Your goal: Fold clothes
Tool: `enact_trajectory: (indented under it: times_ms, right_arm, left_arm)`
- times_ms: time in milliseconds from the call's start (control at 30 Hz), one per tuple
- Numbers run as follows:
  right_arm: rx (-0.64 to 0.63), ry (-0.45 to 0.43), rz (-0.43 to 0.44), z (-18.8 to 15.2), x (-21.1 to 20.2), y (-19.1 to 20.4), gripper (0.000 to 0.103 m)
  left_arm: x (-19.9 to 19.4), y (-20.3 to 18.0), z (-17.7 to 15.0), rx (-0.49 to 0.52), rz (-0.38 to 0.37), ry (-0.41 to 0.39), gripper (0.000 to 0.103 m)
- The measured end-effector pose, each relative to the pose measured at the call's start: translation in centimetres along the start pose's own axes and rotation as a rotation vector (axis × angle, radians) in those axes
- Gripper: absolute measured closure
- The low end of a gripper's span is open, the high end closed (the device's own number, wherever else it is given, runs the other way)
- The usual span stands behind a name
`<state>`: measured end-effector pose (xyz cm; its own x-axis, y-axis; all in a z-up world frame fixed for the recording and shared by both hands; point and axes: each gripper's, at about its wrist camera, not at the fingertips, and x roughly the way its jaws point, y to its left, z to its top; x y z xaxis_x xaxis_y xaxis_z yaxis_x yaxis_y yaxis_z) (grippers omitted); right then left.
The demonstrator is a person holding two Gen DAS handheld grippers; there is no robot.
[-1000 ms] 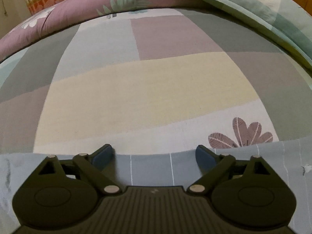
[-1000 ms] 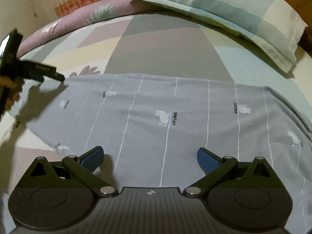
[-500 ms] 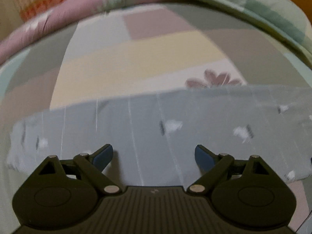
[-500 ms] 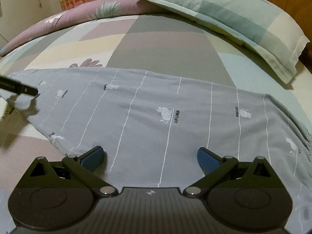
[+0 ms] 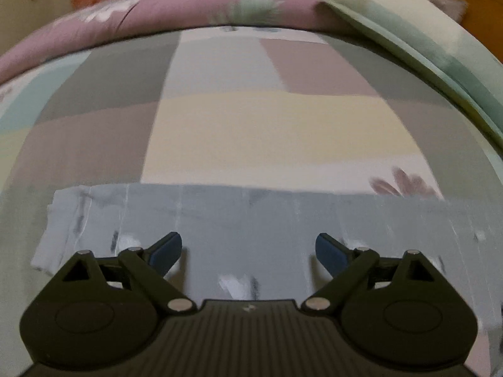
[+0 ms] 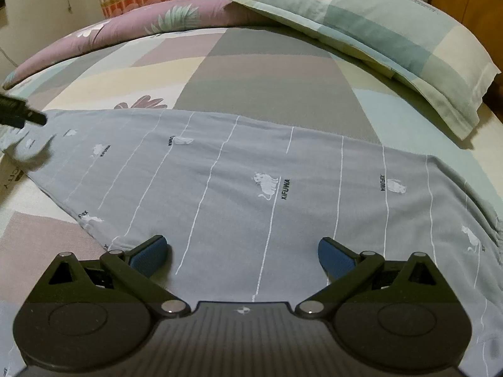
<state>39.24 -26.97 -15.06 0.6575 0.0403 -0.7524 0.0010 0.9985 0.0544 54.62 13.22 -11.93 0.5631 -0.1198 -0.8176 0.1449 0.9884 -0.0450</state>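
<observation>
The grey garment [image 6: 257,182], pinstriped in white with small animal prints, lies spread flat on the bed [image 6: 257,72], across the patchwork cover and well short of the pillow [image 6: 377,28].

At the garment's left end, the left hand-held gripper [image 5: 248,248] hovers just above the cloth with its blue pads wide apart and nothing between them. Its view is blurred, so I cannot tell whether the tips touch the fabric. The garment's left edge [image 5: 53,220] looks slightly rumpled there. A grab made now would likely close on the middle of the panel rather than on that edge or a corner, and the fold would come out skewed.

Toward the garment's near middle, the right hand-held gripper [image 6: 242,251] is likewise fully spread and empty, its pads just over the cloth. The thin fabric lies directly on the bed cover, so a pinch could pick up the cover too, or only one layer of the garment.

At the garment's right end the cloth bunches into creases [image 6: 490,216]; folding over them would trap wrinkles.
</observation>
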Motion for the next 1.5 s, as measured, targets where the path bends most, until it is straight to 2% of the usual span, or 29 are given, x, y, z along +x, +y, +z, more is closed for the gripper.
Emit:
enact_trajectory:
  times_ms: [100,200,300,367,467,600,667,767,900,1067,1167,1300,1500]
  right_arm:
    - [-0.003,-0.004,0.004,-0.1,0.0,-0.1,0.000]
    - [-0.006,-0.009,0.006,-0.1,0.0,-0.1,0.000]
    - [-0.007,-0.013,0.000,-0.2,0.1,0.0,0.000]
    - [-0.010,-0.015,-0.005,-0.2,0.1,0.1,0.000]
    - [-0.008,-0.017,-0.006,-0.2,0.1,0.1,0.000]
    - [-0.008,-0.019,-0.008,-0.2,0.1,0.2,0.000]
    - [-0.009,-0.020,-0.007,-0.2,0.2,0.1,0.000]
    - [-0.008,-0.018,-0.004,-0.2,0.2,0.1,0.000]
    - [0.006,-0.002,-0.009,0.1,-0.3,-0.1,0.000]
    - [0.072,-0.039,-0.022,0.6,-1.8,-2.5,0.000]
    - [0.152,-0.053,-0.043,0.8,-2.4,-5.4,0.000]
    - [0.268,-0.043,-0.018,0.5,-2.0,-9.2,0.000]
    - [0.390,-0.108,0.038,-0.2,-1.1,-12.8,0.000]
  left_arm:
    - [1.8,2.3,0.6,-0.064,-0.003,0.018,0.011]
    - [1.4,4.9,0.2,-0.096,0.001,-0.030,0.011]
    - [1.5,8.5,0.0,-0.170,0.140,-0.026,0.014]
    - [1.0,10.4,-0.1,-0.233,0.082,-0.047,0.015]
    - [-0.5,9.7,0.0,-0.268,0.078,-0.080,0.015]
    - [-1.3,6.2,-0.9,-0.150,-0.026,-0.062,0.013]
    - [-0.7,4.8,-1.9,-0.101,-0.029,-0.022,0.013]
    - [0.1,4.1,-2.9,-0.043,0.070,-0.014,0.012]
    - [-1.1,2.2,-2.0,-0.061,0.157,0.010,0.014]
    - [-3.1,-6.4,-1.8,0.107,-0.014,-0.004,0.013]
    - [-3.1,-12.4,-2.0,0.186,-0.156,0.012,0.013]
    - [-2.3,-19.1,-2.7,0.257,-0.313,0.042,0.013]
    - [2.0,-23.6,-2.5,0.291,-0.263,0.078,0.012]
